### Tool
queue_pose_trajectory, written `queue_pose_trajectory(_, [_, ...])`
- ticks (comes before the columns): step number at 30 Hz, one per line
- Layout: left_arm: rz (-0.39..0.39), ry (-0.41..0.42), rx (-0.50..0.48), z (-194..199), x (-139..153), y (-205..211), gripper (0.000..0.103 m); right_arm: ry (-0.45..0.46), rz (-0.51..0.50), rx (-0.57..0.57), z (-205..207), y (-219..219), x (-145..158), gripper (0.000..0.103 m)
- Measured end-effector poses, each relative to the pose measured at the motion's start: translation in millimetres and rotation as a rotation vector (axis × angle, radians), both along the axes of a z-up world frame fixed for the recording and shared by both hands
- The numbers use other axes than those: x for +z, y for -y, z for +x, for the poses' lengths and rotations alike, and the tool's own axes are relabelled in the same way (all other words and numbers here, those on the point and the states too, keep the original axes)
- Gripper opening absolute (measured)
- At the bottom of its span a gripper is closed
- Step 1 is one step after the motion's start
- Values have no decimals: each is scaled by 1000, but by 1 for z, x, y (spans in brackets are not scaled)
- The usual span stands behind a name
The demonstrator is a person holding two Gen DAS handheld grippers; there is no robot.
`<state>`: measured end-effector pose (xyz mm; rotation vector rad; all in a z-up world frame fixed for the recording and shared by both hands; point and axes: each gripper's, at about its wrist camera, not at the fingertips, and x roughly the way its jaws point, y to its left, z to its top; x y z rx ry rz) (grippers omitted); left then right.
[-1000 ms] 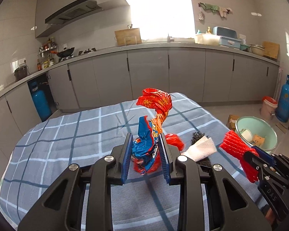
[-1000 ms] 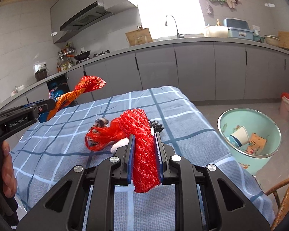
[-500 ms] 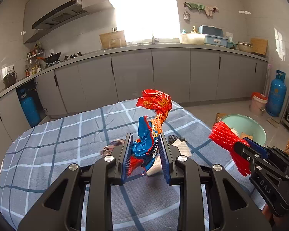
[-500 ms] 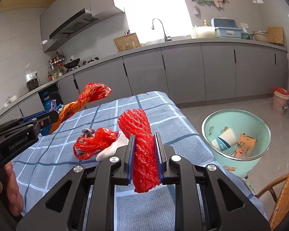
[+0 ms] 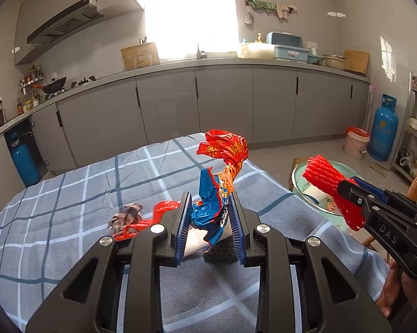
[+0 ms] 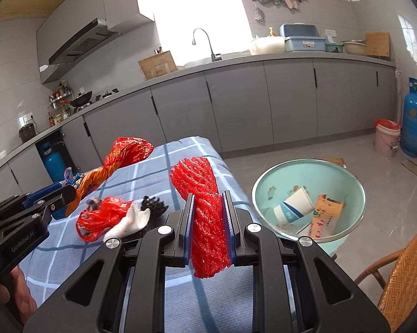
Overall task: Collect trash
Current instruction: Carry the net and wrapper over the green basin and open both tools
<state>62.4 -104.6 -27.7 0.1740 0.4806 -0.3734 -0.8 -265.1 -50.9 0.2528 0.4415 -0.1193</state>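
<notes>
Above the table (image 5: pixel 69 194), left gripper (image 5: pixel 211 222) clamps snack wrapper (image 5: pixel 216 183); right gripper (image 6: pixel 208 222) clamps red foam net (image 6: pixel 205 202), bin (image 6: pixel 347 177) at 3 o'clock.

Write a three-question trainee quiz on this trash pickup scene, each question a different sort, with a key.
1. True or false: the right gripper is shut on the red foam net.
2. Multiple choice: the paper cup lies in A) the green bin, B) the pink bucket, C) the wicker chair.
3. Fill in: the left gripper holds a crumpled snack ____.

Key: 1 true; 2 A; 3 wrapper.
</notes>
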Motion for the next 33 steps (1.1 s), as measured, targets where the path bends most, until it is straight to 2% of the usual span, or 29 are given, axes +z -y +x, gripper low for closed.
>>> queue_pose_trajectory(18, [-37, -3, -138, 16, 1, 74, 28, -9, -37, -115, 9, 64, 5, 20])
queue_pose_trajectory(33, [-28, -23, -235, 37, -8, 138, 28, -27, -33, -188, 27, 108, 0, 20])
